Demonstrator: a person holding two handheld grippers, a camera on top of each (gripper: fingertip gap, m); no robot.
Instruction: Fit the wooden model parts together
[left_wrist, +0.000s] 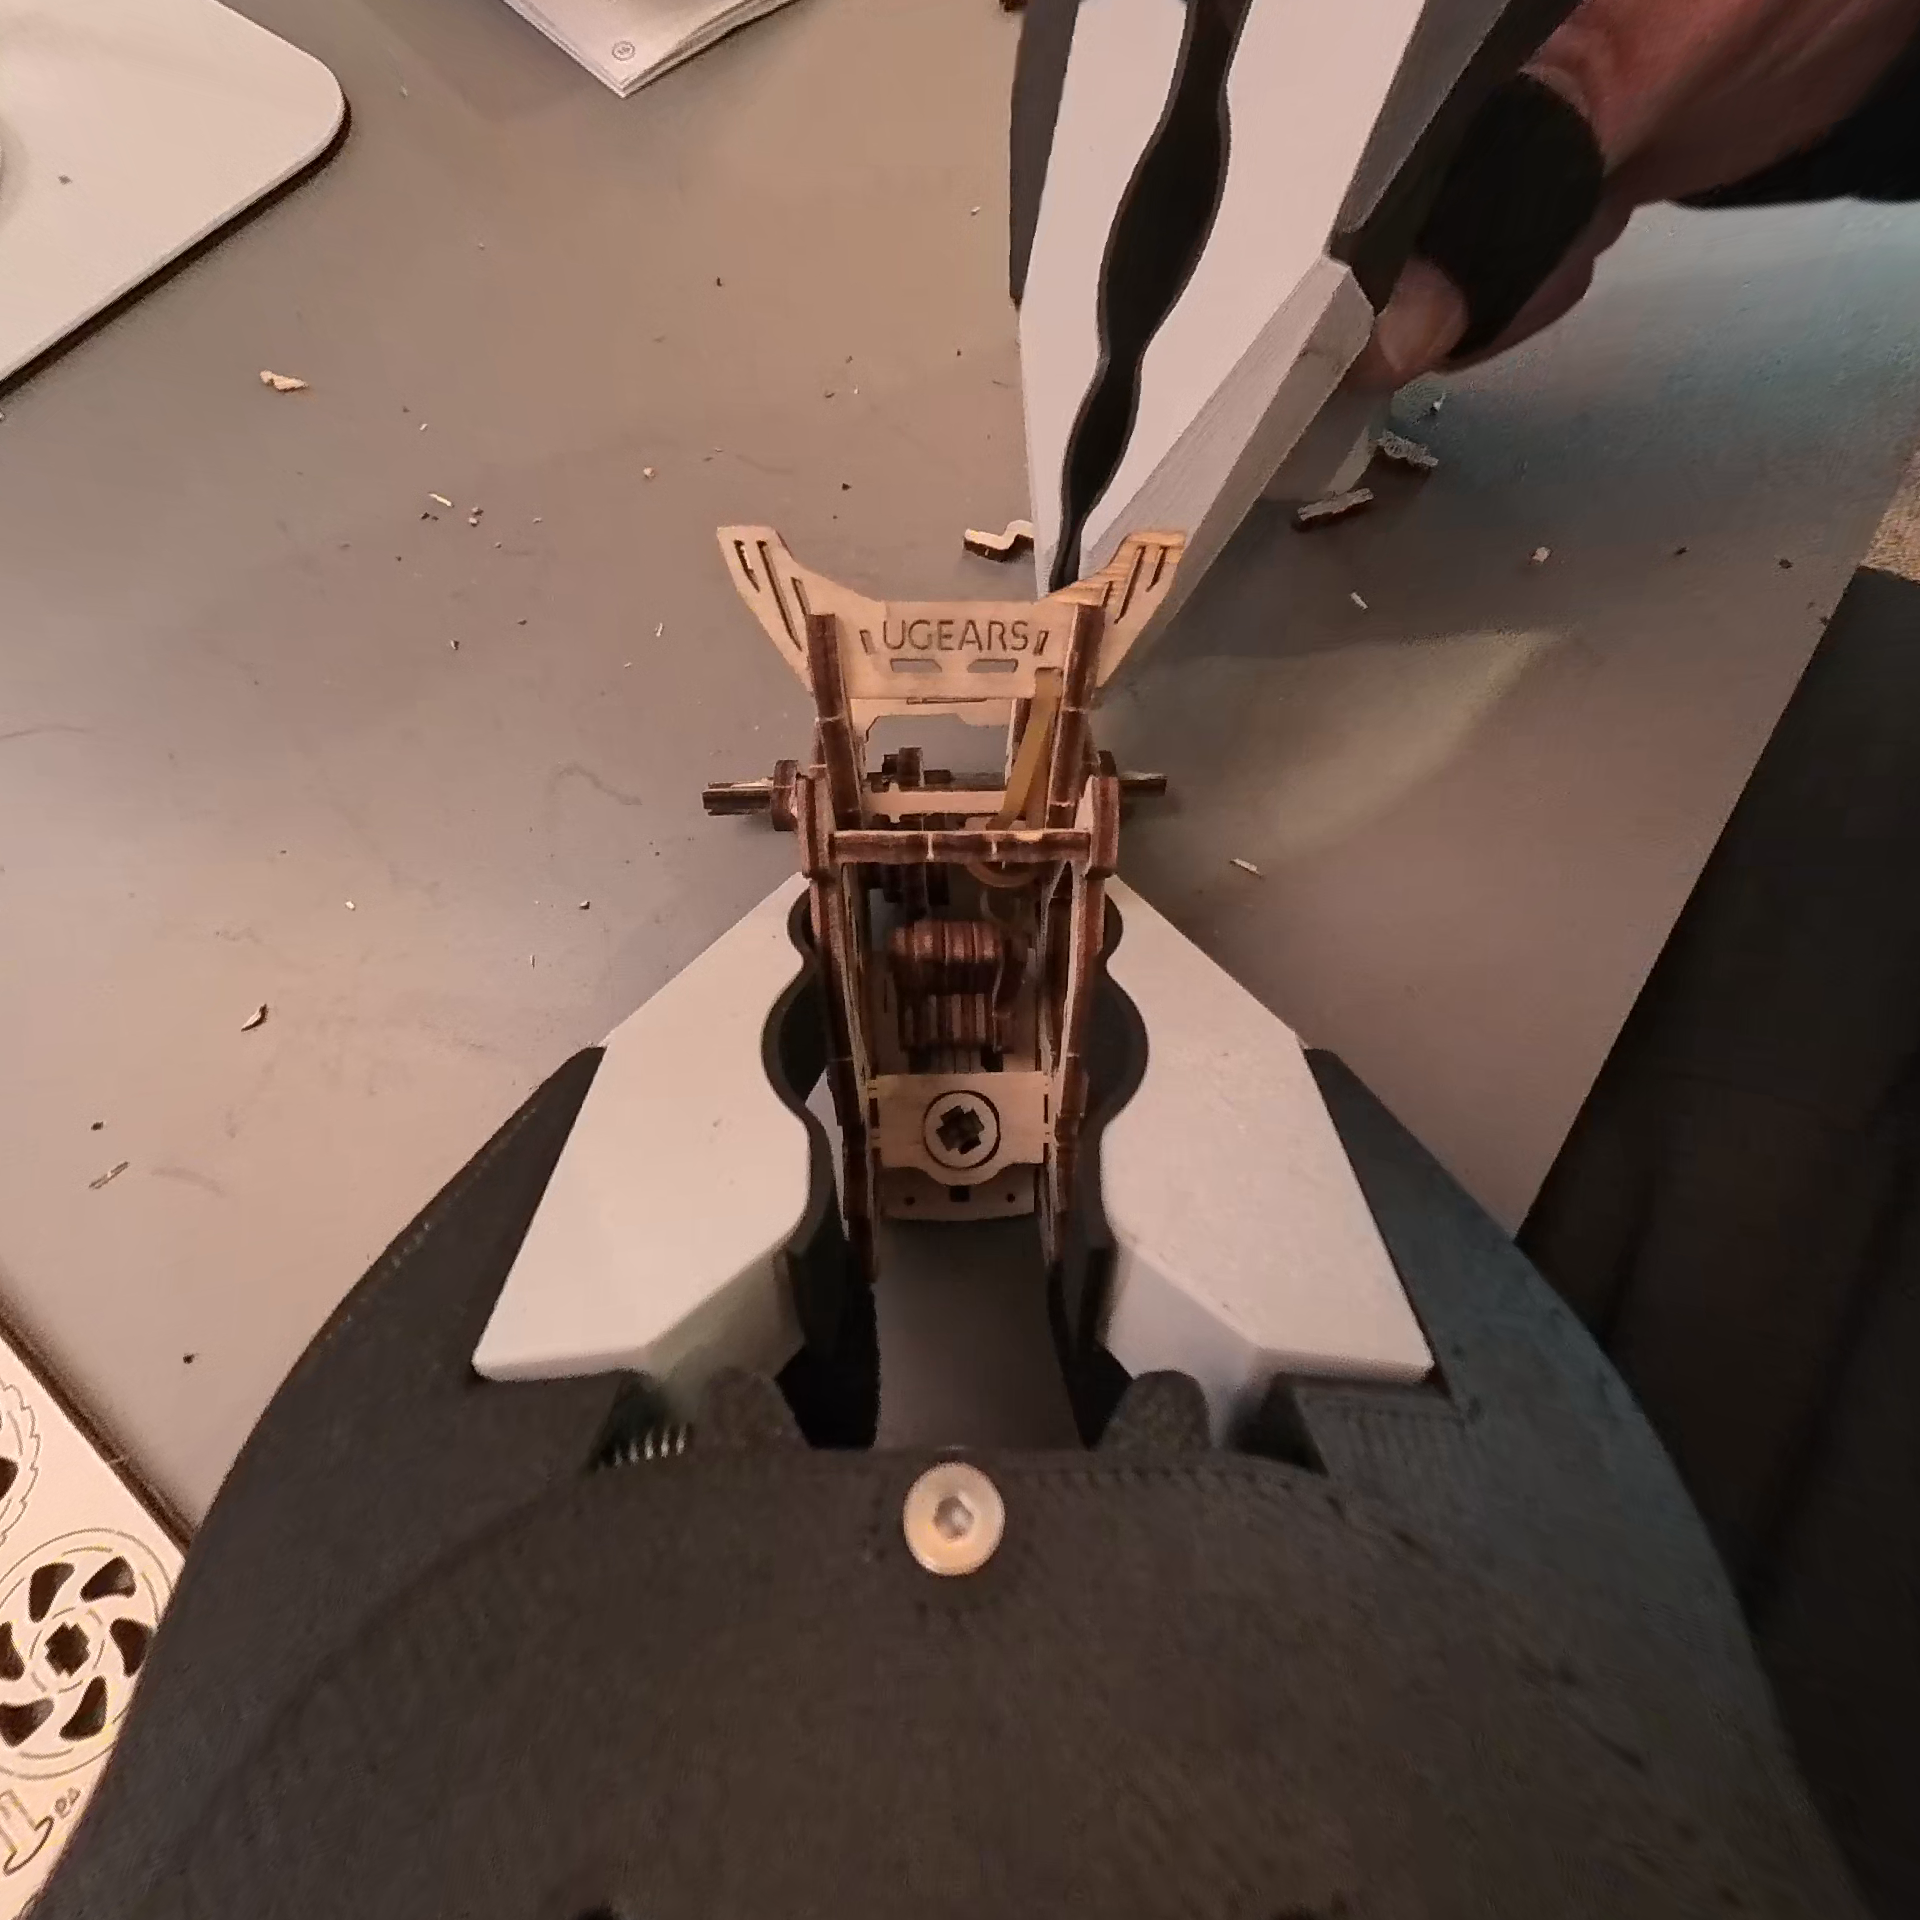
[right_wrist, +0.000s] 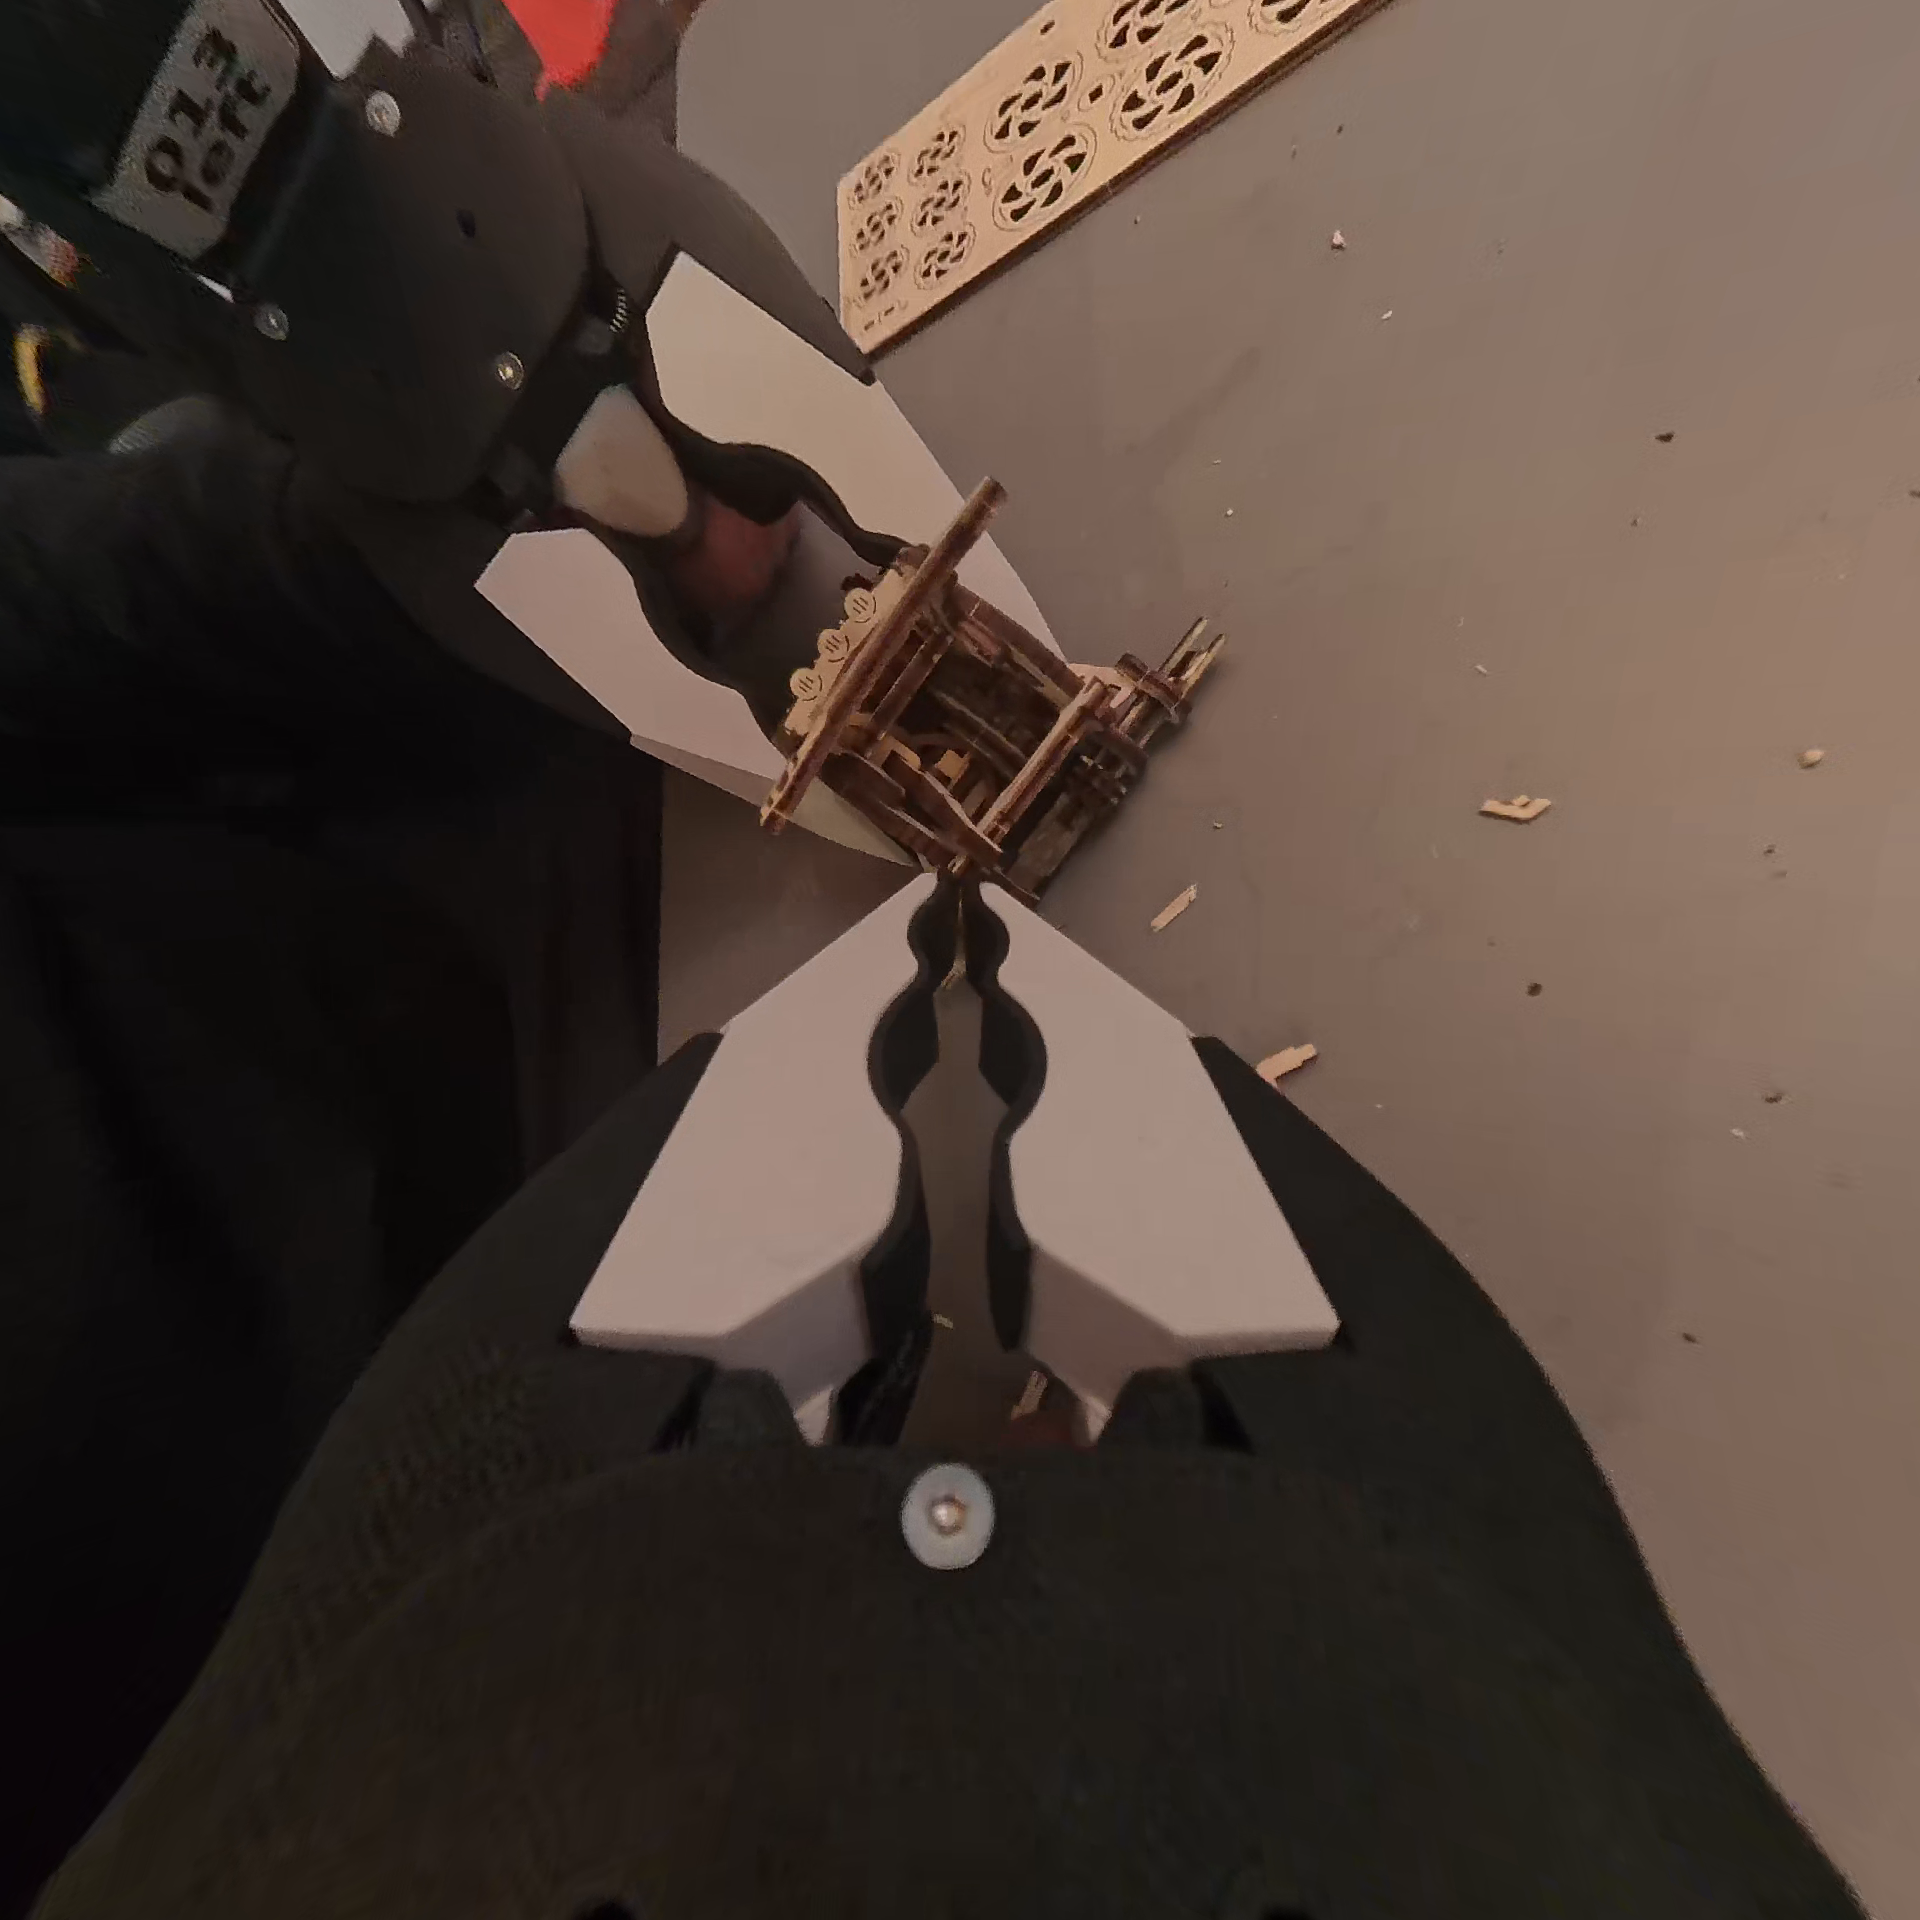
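Grey table (left_wrist: 436, 644) underneath, littered with wood chips and offcuts. Laser-cut plywood sheet (right_wrist: 1049, 156) of round gear-like parts lying flat on it, beyond the left gripper in the right wrist view. Left gripper (left_wrist: 961, 1039) closed on the wooden model (left_wrist: 956, 883), white fingers (left_wrist: 665, 1164) pressing its two side plates, the curved spoiler-like end pointing away from the camera, gears and a yellow rubber band visible inside the frame. Right gripper (right_wrist: 958, 894) nearly shut, fingertips meeting at the model's lower edge beside one spoiler tip; a thin tan sliver between the pads, though a firm grip on it cannot be told. Gloved hand (left_wrist: 1496, 249) around the right gripper's finger.
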